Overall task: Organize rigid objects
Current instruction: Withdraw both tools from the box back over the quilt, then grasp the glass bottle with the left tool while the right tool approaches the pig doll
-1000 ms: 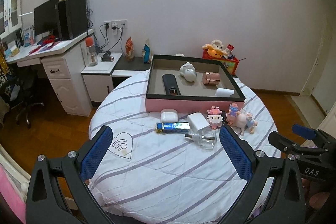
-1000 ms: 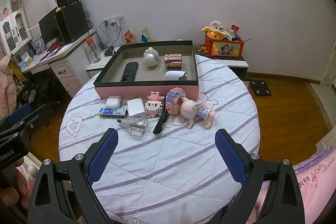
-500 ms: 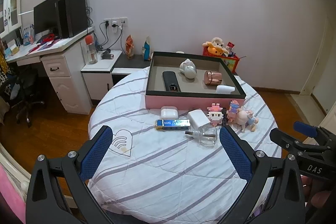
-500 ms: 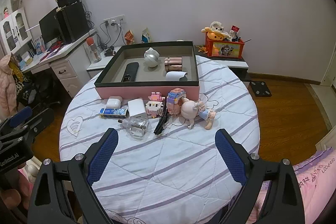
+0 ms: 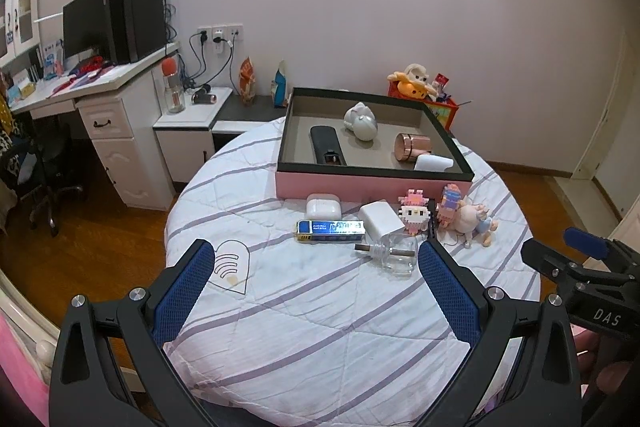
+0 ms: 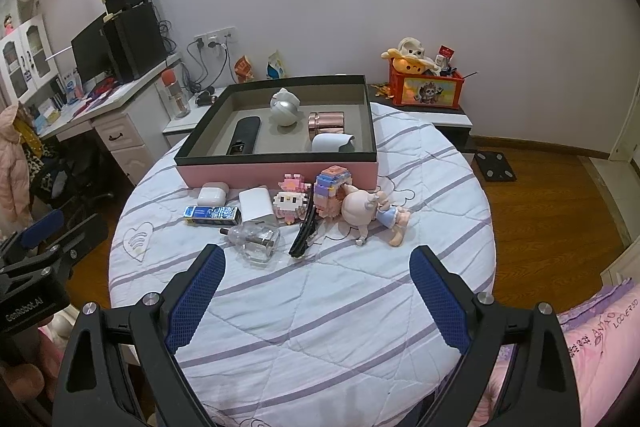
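A pink tray (image 5: 372, 183) (image 6: 280, 173) sits at the far side of the round table and holds a black remote (image 5: 327, 145), a white ornament (image 5: 361, 121), a copper jar (image 5: 412, 146) and a white case (image 5: 433, 162). In front of it lie an earbud case (image 5: 323, 205), a blue box (image 5: 330, 230), a white charger (image 5: 381, 219), a glass bottle (image 6: 256, 241), two block figures (image 6: 290, 201), a black clip (image 6: 304, 233) and a doll (image 6: 370, 213). My left gripper (image 5: 314, 287) and right gripper (image 6: 316, 285) are open and empty, near the table's front.
The table has a striped white cover (image 5: 320, 307). A white desk with monitor (image 5: 100, 23) stands left. A low shelf with a toy crate (image 6: 426, 89) stands behind. Wood floor (image 6: 552, 195) lies to the right. A pink blanket (image 6: 592, 323) is at the lower right.
Both grippers have drifted slightly; the table and objects sit a little lower and farther in the left wrist view. Nothing was grasped or moved.
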Available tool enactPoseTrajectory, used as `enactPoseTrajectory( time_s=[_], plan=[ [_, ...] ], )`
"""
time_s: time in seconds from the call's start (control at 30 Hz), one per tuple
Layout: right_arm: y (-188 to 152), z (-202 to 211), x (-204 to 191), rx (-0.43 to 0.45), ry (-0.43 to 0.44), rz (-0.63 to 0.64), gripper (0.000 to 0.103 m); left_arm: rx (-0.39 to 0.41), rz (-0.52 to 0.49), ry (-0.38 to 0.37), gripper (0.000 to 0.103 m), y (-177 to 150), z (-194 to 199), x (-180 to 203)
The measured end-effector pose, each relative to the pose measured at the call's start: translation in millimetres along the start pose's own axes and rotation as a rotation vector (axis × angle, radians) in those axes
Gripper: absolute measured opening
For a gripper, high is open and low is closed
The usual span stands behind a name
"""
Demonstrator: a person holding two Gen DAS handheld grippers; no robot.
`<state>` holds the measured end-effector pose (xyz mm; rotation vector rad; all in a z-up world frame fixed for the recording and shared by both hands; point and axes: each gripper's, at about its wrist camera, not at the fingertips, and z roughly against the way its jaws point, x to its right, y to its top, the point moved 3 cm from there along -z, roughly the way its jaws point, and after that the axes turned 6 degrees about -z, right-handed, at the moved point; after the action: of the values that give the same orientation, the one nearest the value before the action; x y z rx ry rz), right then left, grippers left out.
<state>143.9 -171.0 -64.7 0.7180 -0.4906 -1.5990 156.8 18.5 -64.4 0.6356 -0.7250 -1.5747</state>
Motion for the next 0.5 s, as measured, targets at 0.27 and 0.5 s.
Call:
enactPoseTrajectory(
  time_s=[0.27, 0.5],
  plan=[
    [-0.2, -19.5, 12.8, -0.036, -0.023, -0.017, 0.095, -0.052, 0.016, -0.005, 0.103, -9.5, -29.0, -5.0],
    [-4.1, -43.0, 17.3, -0.083, -0.043, -0.012, 0.095, -0.125, 0.012, -0.049, 0.103, -19.2, -74.5, -0.8]
  ],
)
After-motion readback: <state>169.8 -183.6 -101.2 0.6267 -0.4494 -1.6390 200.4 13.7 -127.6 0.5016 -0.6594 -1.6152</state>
